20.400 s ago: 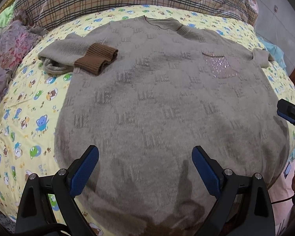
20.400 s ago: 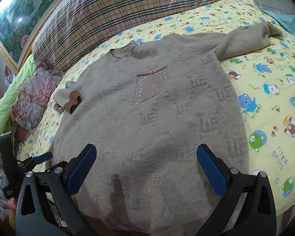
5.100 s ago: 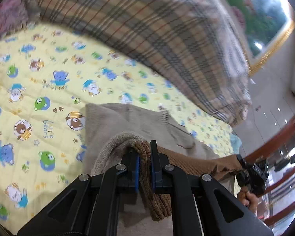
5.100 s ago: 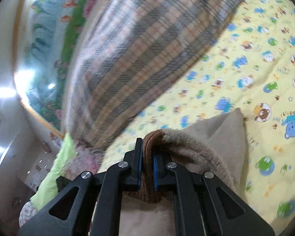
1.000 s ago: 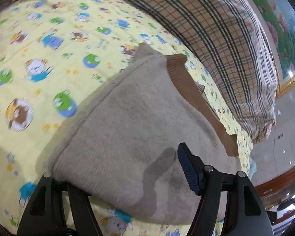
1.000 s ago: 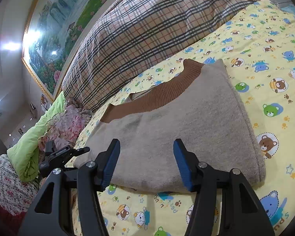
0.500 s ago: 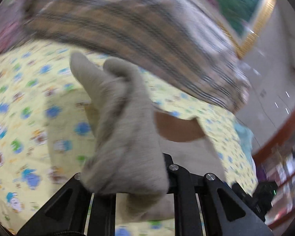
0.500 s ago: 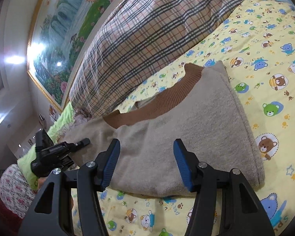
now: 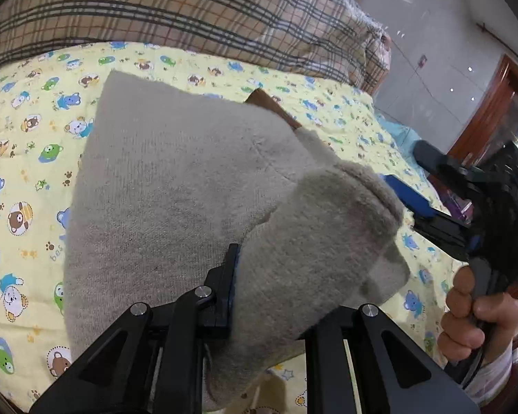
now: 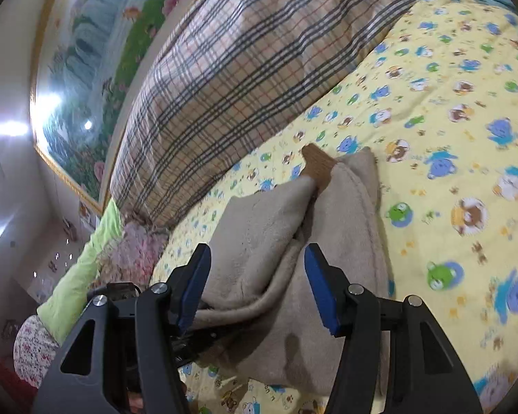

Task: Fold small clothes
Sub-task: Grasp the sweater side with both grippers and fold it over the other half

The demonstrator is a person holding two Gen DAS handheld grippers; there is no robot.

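A: What have your left tongs (image 9: 259, 286) got?

B: They're pinching a thick roll of the grey-beige sweater (image 9: 176, 186). You can see one black finger with its blue pad pressed into the knit; the other finger is buried under the bulging fold. The fabric there is fuzzy and soft, doubled over into a rounded lump that drapes over the tips.

A: And your right tongs (image 10: 257, 286)?

B: Spread apart, holding nothing. The two blue pads (image 10: 319, 289) stand wide, with the sweater (image 10: 342, 241) lying between and just beyond them. One layer is raised into a slanted flap on the left-pad side, above a flatter layer resting on the bed.

A: Past the tips, what do you see?

B: In the left wrist view, the rest of the sweater spreads flat ahead of the tongs, a fine-ribbed knit with a brown ribbed hem (image 9: 272, 107) peeking out at its far edge. Your right hand (image 9: 473, 314) grips its tool off to the right.

A: And under it all?

B: A yellow quilted sheet (image 10: 466, 120) printed with cartoon bears. Farthest off, a large plaid pillow (image 10: 231, 58) runs across the head of the bed, with a framed landscape painting (image 10: 96, 45) behind it.
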